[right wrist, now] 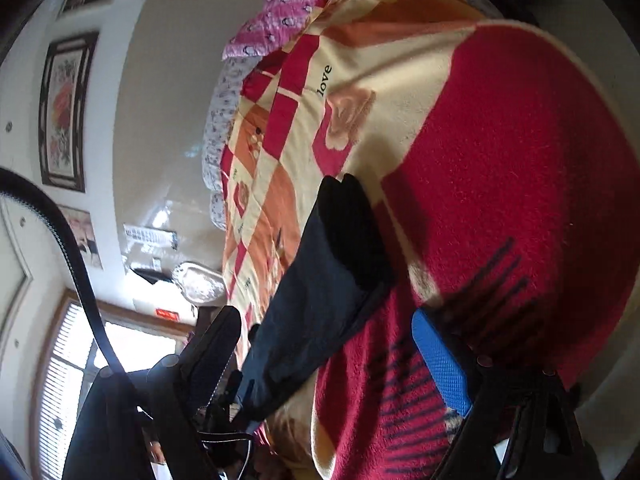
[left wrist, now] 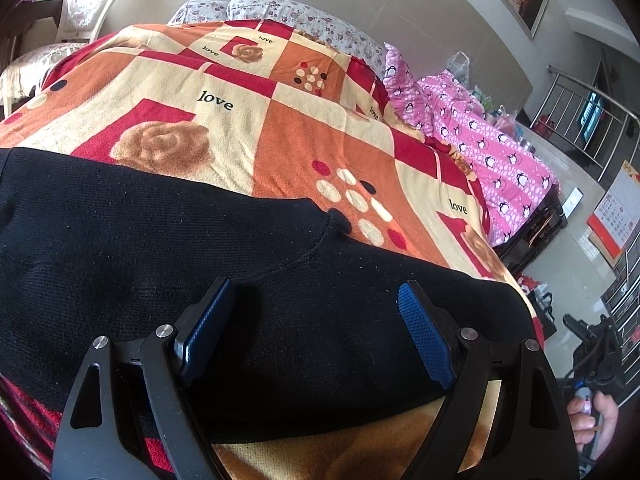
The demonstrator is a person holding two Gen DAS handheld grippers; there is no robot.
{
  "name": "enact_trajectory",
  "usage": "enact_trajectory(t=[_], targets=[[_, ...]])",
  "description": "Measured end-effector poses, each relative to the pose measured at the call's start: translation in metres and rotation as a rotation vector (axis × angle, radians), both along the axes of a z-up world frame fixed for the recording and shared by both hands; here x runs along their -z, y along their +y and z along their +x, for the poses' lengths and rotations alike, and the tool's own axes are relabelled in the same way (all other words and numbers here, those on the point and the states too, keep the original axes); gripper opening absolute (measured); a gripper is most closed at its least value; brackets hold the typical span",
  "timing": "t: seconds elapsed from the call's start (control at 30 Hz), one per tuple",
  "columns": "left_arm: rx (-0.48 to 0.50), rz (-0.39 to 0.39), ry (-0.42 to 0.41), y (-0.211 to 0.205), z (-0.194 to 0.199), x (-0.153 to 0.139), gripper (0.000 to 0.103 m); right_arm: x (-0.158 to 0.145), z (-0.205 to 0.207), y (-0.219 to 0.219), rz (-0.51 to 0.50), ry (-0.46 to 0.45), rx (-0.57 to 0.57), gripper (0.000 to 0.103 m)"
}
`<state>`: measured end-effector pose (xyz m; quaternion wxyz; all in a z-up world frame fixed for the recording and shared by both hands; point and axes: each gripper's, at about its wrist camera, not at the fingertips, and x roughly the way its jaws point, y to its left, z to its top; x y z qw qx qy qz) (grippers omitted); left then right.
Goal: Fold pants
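Note:
Black knit pants [left wrist: 168, 264] lie flat across the near part of a patterned blanket [left wrist: 248, 128] on a bed. My left gripper [left wrist: 316, 300] is open, its blue pads [left wrist: 424, 332] spread wide just above the pants near their front edge, holding nothing. In the right wrist view, which is rolled sideways, the pants [right wrist: 320, 280] appear as a dark folded strip running from the blanket toward the camera. My right gripper [right wrist: 324, 344] is open, one pad [right wrist: 440, 360] over the red blanket [right wrist: 500, 180], the other finger [right wrist: 216, 352] beside the pants' near end.
A pink penguin-print quilt [left wrist: 480, 140] lies along the bed's far right side. Floral pillows [left wrist: 300, 16] sit at the head. A chair [left wrist: 84, 4] stands at the far left. A metal railing [left wrist: 592, 112] and floor clutter are at the right. Framed pictures [right wrist: 64, 112] hang on the wall.

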<state>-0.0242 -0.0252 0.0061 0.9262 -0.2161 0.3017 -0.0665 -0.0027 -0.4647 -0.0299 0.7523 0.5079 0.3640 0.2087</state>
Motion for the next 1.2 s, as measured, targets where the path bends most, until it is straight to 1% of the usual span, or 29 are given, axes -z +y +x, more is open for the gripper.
enact_trajectory(t=[0.1,0.13,0.17,0.23,0.27,0.3,0.33,0.37,0.4,0.43,0.47,0.5,0.53,0.57,0.63,0.67,0.7,0.77,0.8,0.83,0.9,0.97,1.0,1.03,1.1,1.17,1.2], targets=[[0.0,0.001,0.0,0.0,0.0,0.0,0.084,-0.004,0.003,0.002,0.011,-0.044,0.019,0.087],[0.0,0.001,0.0,0.0,0.0,0.0,0.084,-0.006,0.004,0.002,0.008,-0.064,0.011,0.084],[0.0,0.001,0.0,0.0,0.0,0.0,0.084,-0.007,0.006,0.004,-0.001,-0.07,-0.002,0.075],[0.0,0.0,-0.001,0.0,0.0,0.0,0.084,-0.005,0.011,0.009,0.019,-0.091,-0.059,0.065],[0.0,0.001,0.0,0.0,0.0,0.0,0.084,-0.004,0.012,0.012,0.004,-0.09,-0.074,0.06],[0.0,0.002,0.0,0.0,0.0,0.0,0.084,-0.004,0.012,0.014,-0.025,-0.088,-0.068,0.055],[0.0,0.002,0.0,0.0,0.0,0.0,0.084,-0.002,0.01,0.011,-0.037,-0.083,-0.051,0.046],[0.0,0.002,0.0,0.0,0.0,0.0,0.084,0.001,0.008,0.009,-0.034,-0.086,-0.029,0.041],[0.0,0.002,0.0,0.0,0.0,0.0,0.084,0.003,0.005,0.008,-0.036,-0.097,-0.009,0.038],[0.0,0.004,0.0,0.0,0.0,0.0,0.084,0.005,0.001,0.006,-0.047,-0.103,0.003,0.031],[0.0,0.005,0.0,0.0,0.0,0.0,0.084,0.006,0.0,0.008,-0.08,-0.107,0.006,0.022],[-0.001,0.006,0.001,0.0,0.0,0.0,0.084,0.005,-0.002,0.011,-0.128,-0.126,0.009,0.02],[0.0,0.005,0.001,0.0,0.0,0.0,0.084,0.002,-0.003,0.015,-0.171,-0.153,0.007,0.014],[-0.001,0.001,0.001,0.0,0.0,-0.001,0.084,0.001,-0.003,0.017,-0.197,-0.169,0.007,0.011],[-0.002,-0.011,0.012,0.0,-0.002,-0.006,0.084,-0.003,-0.005,0.022,-0.274,-0.207,0.025,0.01],[0.011,-0.021,0.007,-0.003,-0.003,-0.015,0.084,-0.006,-0.008,0.027,-0.336,-0.23,0.028,0.009],[0.035,-0.033,-0.015,-0.007,-0.006,-0.023,0.084,-0.012,-0.011,0.034,-0.404,-0.253,0.033,0.009],[0.113,-0.044,-0.053,-0.025,-0.005,-0.045,0.084,-0.024,-0.019,0.049,-0.56,-0.315,0.043,0.009],[0.165,-0.046,-0.057,-0.037,-0.002,-0.056,0.084,-0.034,-0.025,0.063,-0.688,-0.366,0.049,0.009],[0.227,-0.044,-0.043,-0.054,0.006,-0.066,0.084,-0.038,-0.029,0.073,-0.774,-0.4,0.056,0.009],[0.372,-0.033,0.021,-0.089,0.028,-0.08,0.084,-0.048,-0.043,0.101,-0.982,-0.494,0.076,0.009],[0.526,0.004,0.11,-0.13,0.054,-0.088,0.084,-0.053,-0.052,0.125,-1.119,-0.575,0.081,0.009],[0.575,0.032,0.139,-0.146,0.064,-0.091,0.084,-0.053,-0.055,0.133,-1.156,-0.603,0.075,0.009],[0.601,0.058,0.157,-0.157,0.071,-0.093,0.084,-0.055,-0.058,0.143,-1.193,-0.632,0.063,0.009],[0.6,0.117,0.18,-0.172,0.08,-0.095,0.084,-0.058,-0.063,0.157,-1.235,-0.679,0.038,0.009],[0.607,0.151,0.215,-0.178,0.085,-0.092,0.084,-0.058,-0.067,0.171,-1.28,-0.725,0.019,0.009],[0.605,0.154,0.222,-0.176,0.085,-0.091,0.084,-0.058,-0.067,0.178,-1.302,-0.746,0.01,0.009]])
